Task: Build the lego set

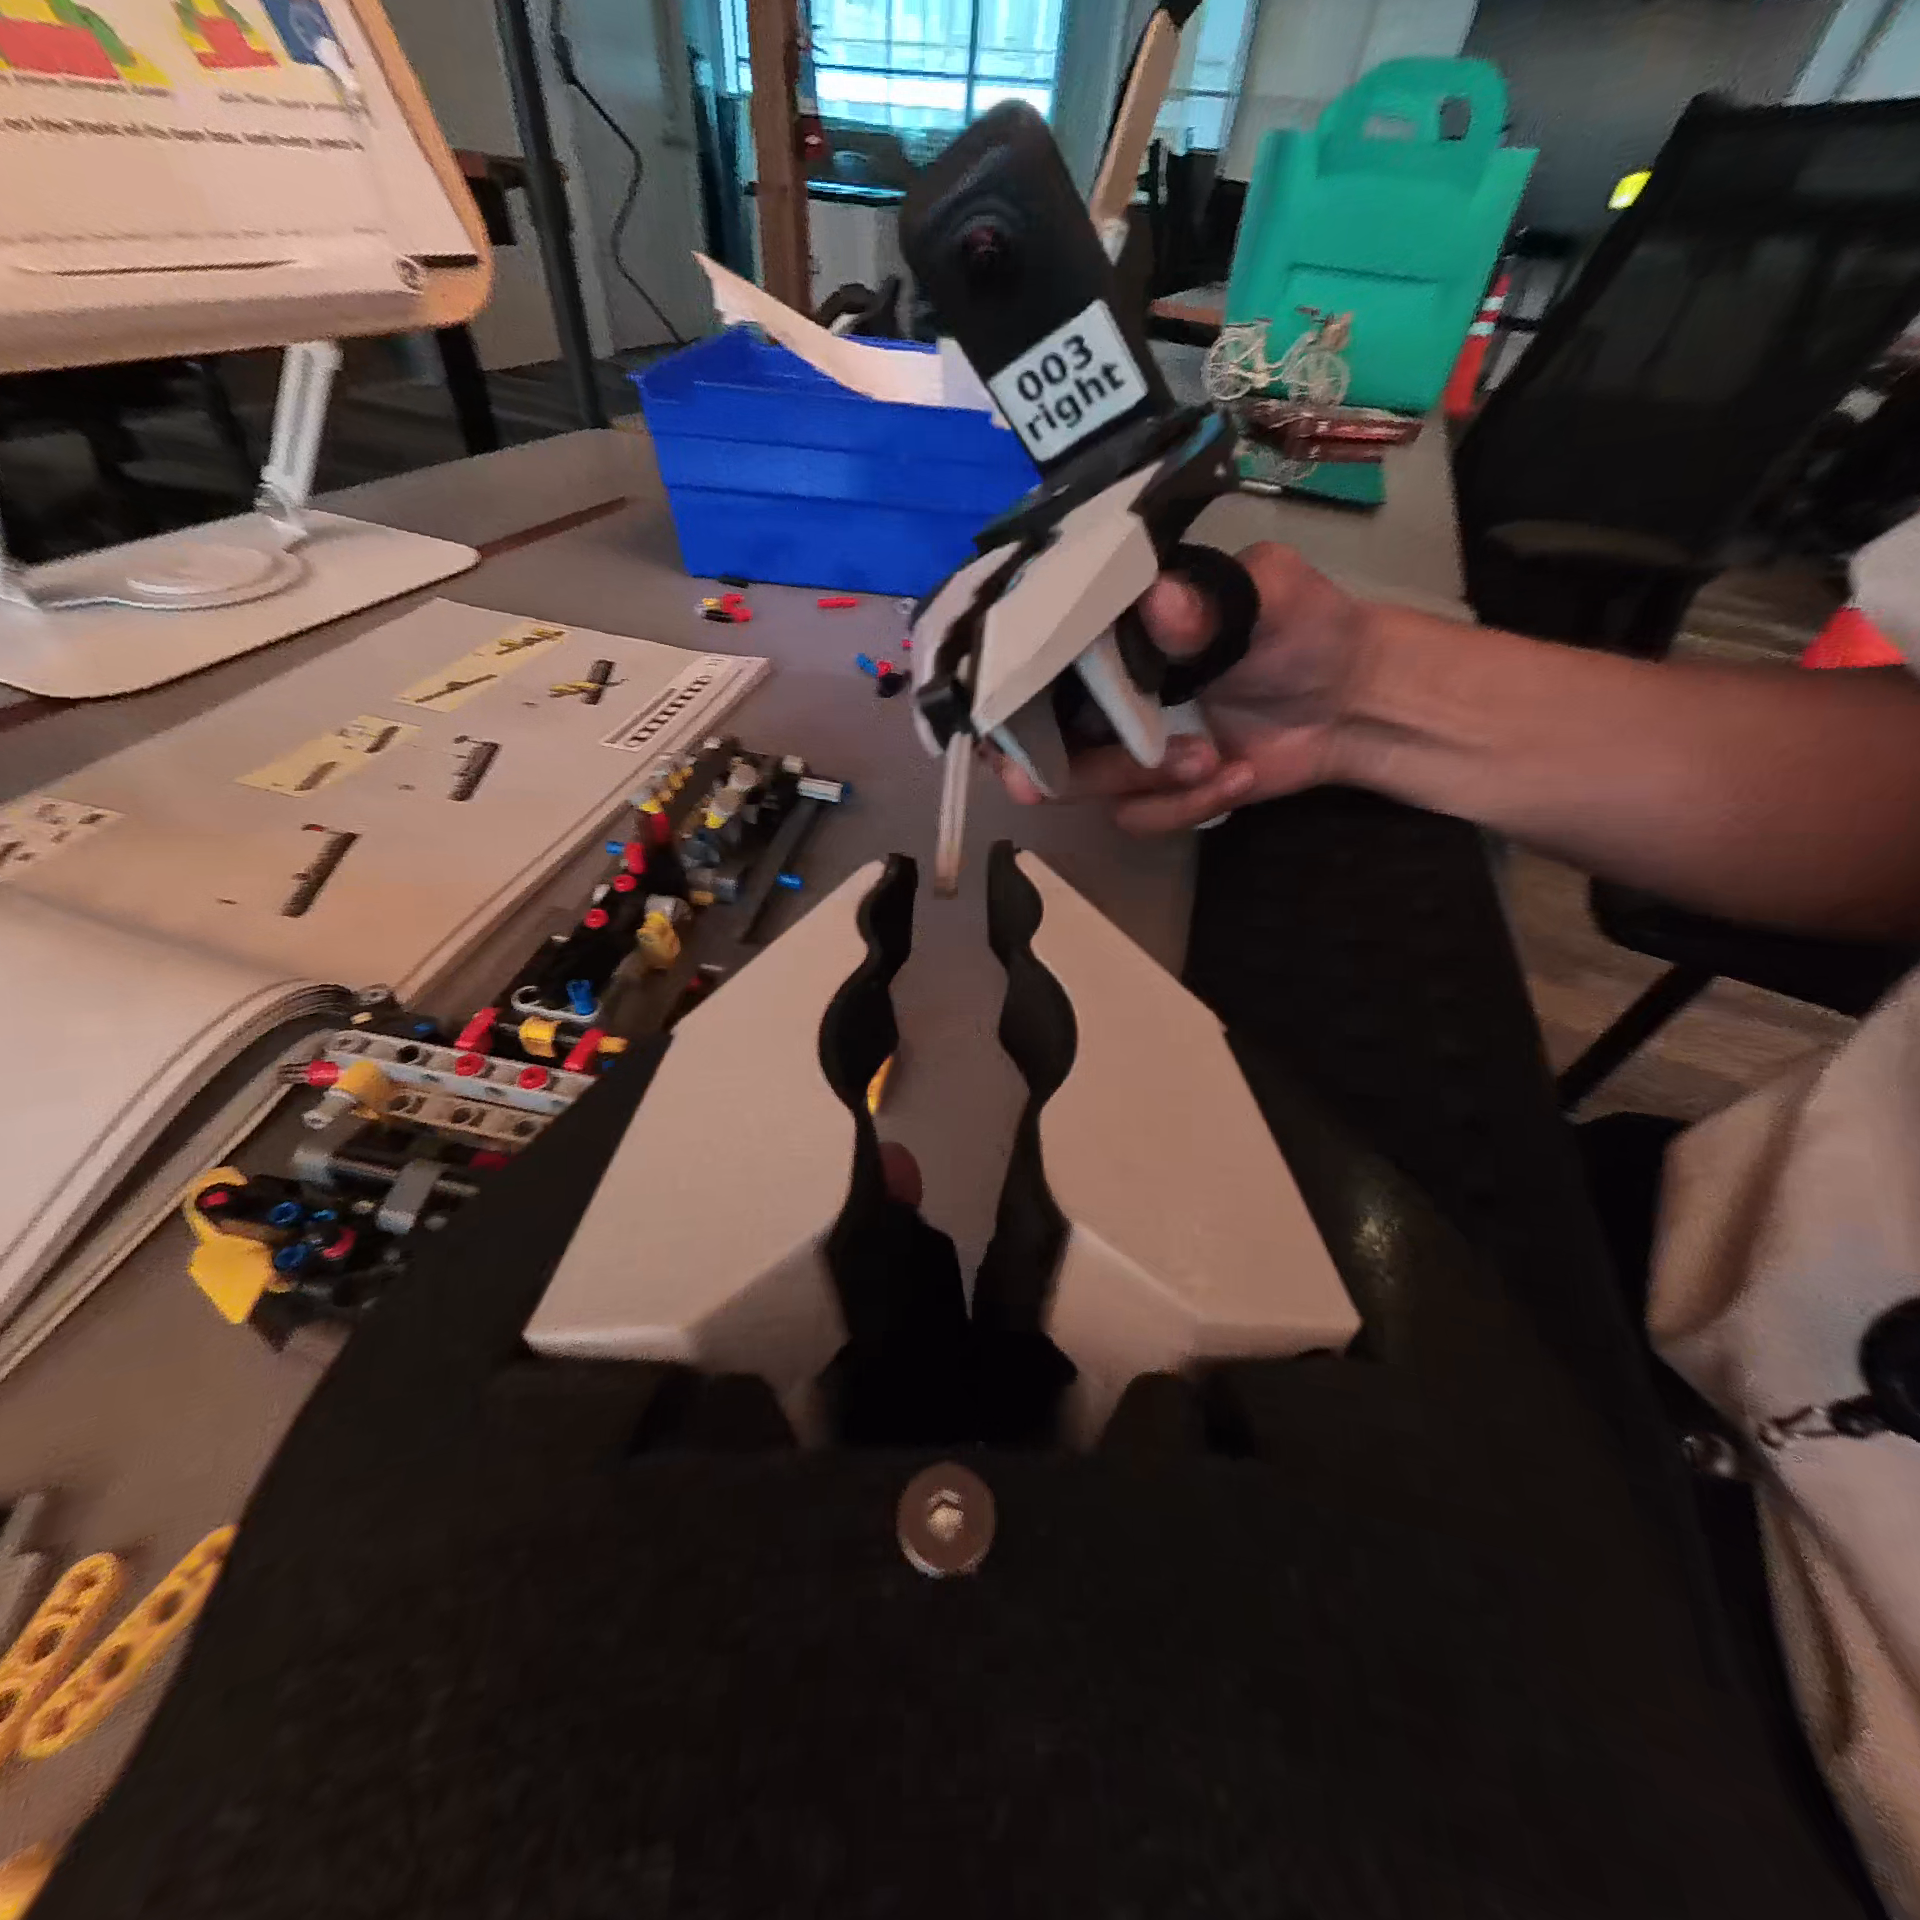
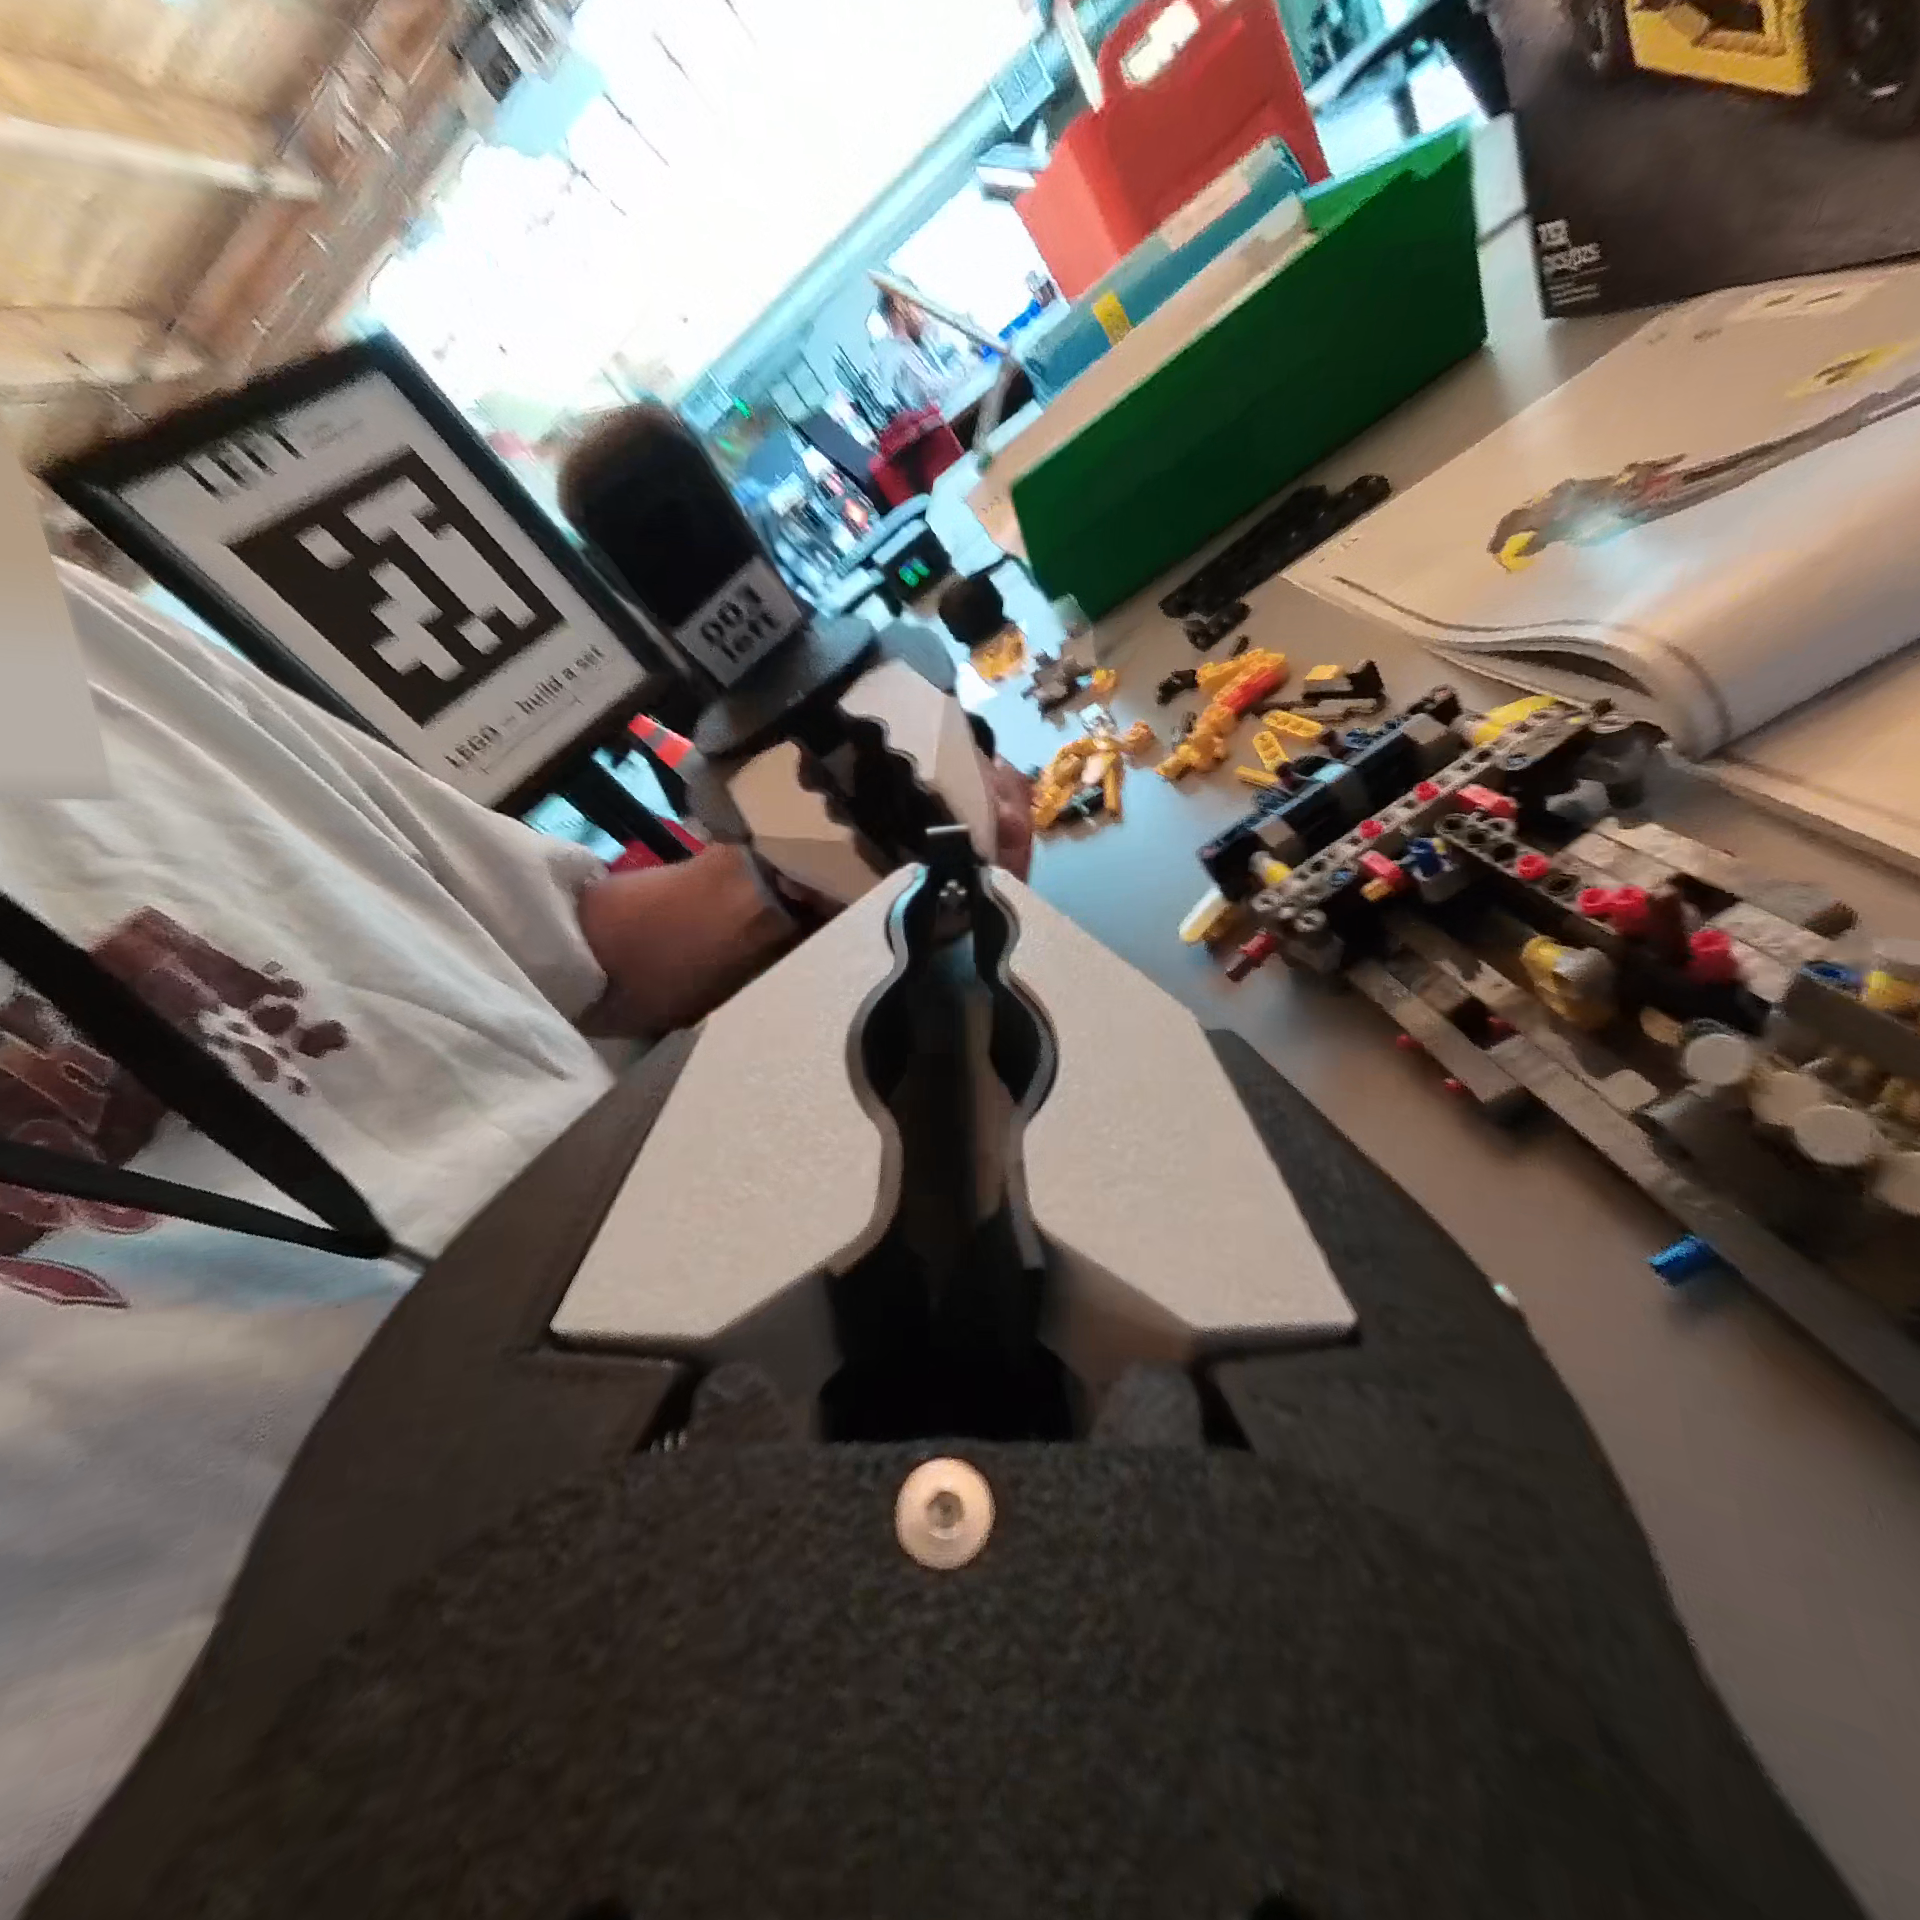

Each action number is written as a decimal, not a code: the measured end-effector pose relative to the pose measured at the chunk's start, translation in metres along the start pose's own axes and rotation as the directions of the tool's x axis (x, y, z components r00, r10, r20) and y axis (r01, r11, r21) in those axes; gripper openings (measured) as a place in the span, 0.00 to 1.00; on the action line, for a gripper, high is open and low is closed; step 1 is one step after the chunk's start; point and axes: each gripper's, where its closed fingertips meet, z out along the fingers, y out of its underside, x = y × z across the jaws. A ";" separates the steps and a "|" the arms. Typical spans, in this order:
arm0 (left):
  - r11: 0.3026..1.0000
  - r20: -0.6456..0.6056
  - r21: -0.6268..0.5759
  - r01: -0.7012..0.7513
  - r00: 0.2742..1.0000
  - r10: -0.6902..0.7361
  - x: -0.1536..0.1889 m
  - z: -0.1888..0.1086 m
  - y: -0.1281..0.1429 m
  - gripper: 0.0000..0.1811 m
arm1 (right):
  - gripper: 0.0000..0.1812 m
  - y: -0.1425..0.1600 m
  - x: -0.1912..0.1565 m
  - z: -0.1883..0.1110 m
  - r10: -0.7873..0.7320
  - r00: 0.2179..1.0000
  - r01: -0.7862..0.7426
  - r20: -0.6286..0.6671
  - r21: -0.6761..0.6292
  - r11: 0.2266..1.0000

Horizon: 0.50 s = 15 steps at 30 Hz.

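Observation:
The partly built lego model (image 1: 582, 997) is a long grey and black frame with red, blue and yellow pins. It lies on the table left of my left gripper and also shows in the right wrist view (image 2: 1507, 894). My left gripper (image 1: 951, 862) is open and empty above the table. My right gripper (image 1: 961, 727), held by a hand, is shut on a thin light rod (image 1: 951, 821). The rod's lower end hangs between the left fingertips without touching them. In the right wrist view my right gripper (image 2: 948, 883) pinches the rod (image 2: 951, 904) and faces the left gripper (image 2: 831, 769).
An open instruction booklet (image 1: 364, 790) lies left of the model. A blue bin (image 1: 831, 468) stands behind, with small loose pins near it. Yellow beams (image 1: 73, 1652) lie at the near left. Loose yellow pieces (image 2: 1195, 727), a green box (image 2: 1247, 416) and a blue pin (image 2: 1678, 1257) are on the table. My left and right fingertips are right by each other. The blue pin (image 2: 1678, 1257) lies around 12 centimetres away from my right fingertips.

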 end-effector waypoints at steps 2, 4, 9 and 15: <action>1.000 -0.033 -0.012 -0.005 0.999 0.004 0.005 0.001 0.002 0.07 | 0.03 0.001 -0.005 0.001 -0.042 0.999 0.042 0.007 -0.005 0.999; 0.999 -0.046 -0.024 -0.025 0.999 0.024 0.009 0.003 0.004 0.02 | 0.04 0.007 -0.008 0.005 -0.040 0.999 0.041 0.032 -0.048 0.998; 0.997 0.010 -0.024 -0.067 0.998 0.067 0.002 0.002 0.004 0.02 | 0.05 0.003 0.001 0.006 -0.086 0.996 0.086 -0.024 -0.019 0.996; 0.994 0.101 -0.109 0.014 0.995 -0.003 -0.021 0.002 0.021 0.02 | 0.30 0.012 0.037 0.001 -0.520 0.743 0.430 -0.421 -0.296 0.853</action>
